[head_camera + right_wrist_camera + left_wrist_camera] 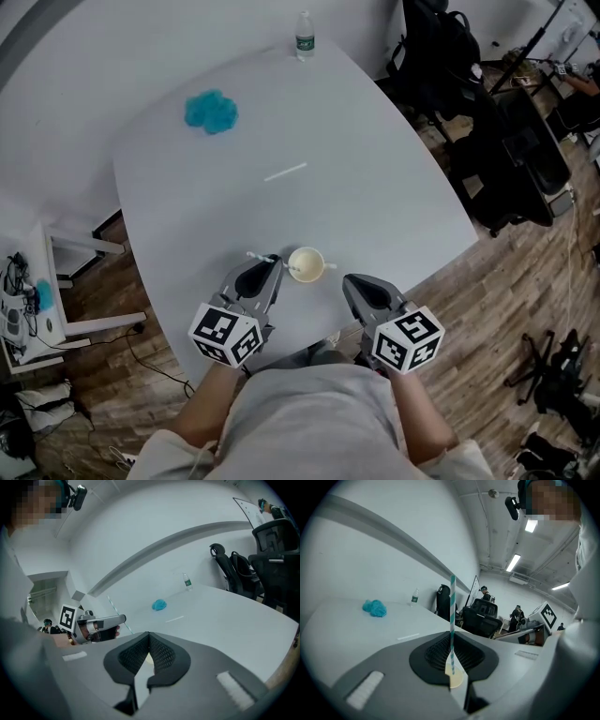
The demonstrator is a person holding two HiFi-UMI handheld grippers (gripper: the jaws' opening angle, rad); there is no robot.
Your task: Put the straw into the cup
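A small cream cup [306,264] stands on the white table [375,187] near its front edge. My left gripper [270,264] is just left of the cup, shut on a teal-and-white striped straw [452,616] that sticks up between its pads. In the left gripper view the cup [455,678] shows low, behind the pinched straw. My right gripper [350,281] hovers just right of the cup, shut on nothing. The right gripper view shows the cup [148,658] past the jaws, and the left gripper [101,625] with the straw [115,609].
A second, white straw [285,172] lies flat mid-table. A crumpled blue cloth [211,112] sits far left and a water bottle [305,36] at the far edge. Black office chairs [487,122] crowd the right side; a side stand [37,300] is at left.
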